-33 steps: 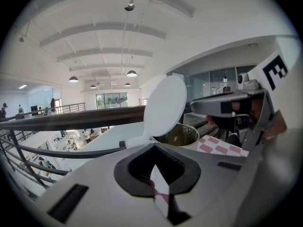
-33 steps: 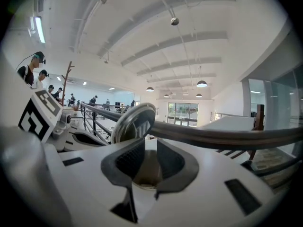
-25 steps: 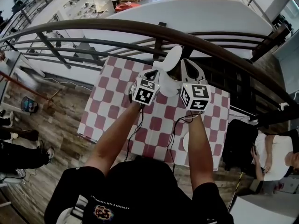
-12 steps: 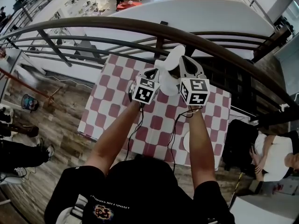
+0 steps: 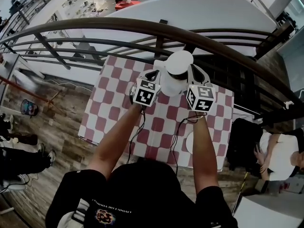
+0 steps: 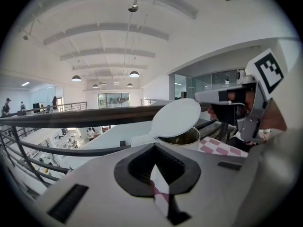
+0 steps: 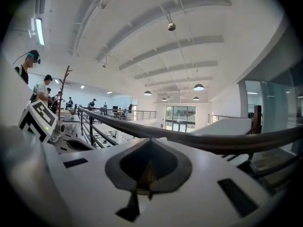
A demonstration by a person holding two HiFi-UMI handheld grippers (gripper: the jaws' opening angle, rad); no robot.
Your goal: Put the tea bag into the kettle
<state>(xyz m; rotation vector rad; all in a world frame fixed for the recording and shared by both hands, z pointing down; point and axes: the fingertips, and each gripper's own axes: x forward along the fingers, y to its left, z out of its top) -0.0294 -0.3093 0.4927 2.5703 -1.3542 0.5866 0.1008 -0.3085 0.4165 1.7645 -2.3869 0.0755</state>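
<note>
Standing near the far edge of the red-and-white checked tablecloth [image 5: 114, 103], the white plastic electric kettle [image 5: 172, 83] has its round white lid [image 5: 181, 62] swung up, so its mouth is uncovered. In the left gripper view the kettle [image 6: 182, 138] shows a dull, brassy inner wall just under the rim. Whether liquid or anything else lies deeper inside cannot be told.

The left gripper [image 5: 153, 75] sits just beside the kettle's left side with its jaws drawn together. A thin white-and-red sliver shows in the slit between them, and it is unclear whether this is something pinched or the cloth below. The right gripper [image 5: 195, 74] is just beside the kettle's right side, near the rim, with its jaws pressed together and only a narrow tan sliver showing in the slit.

The tea bag cannot be picked out in any view. A round white dish [image 5: 188, 145] lies on the near part of the cloth, mostly hidden by the right forearm. A dark curved handrail [image 5: 95, 27] runs beyond the table.
</note>
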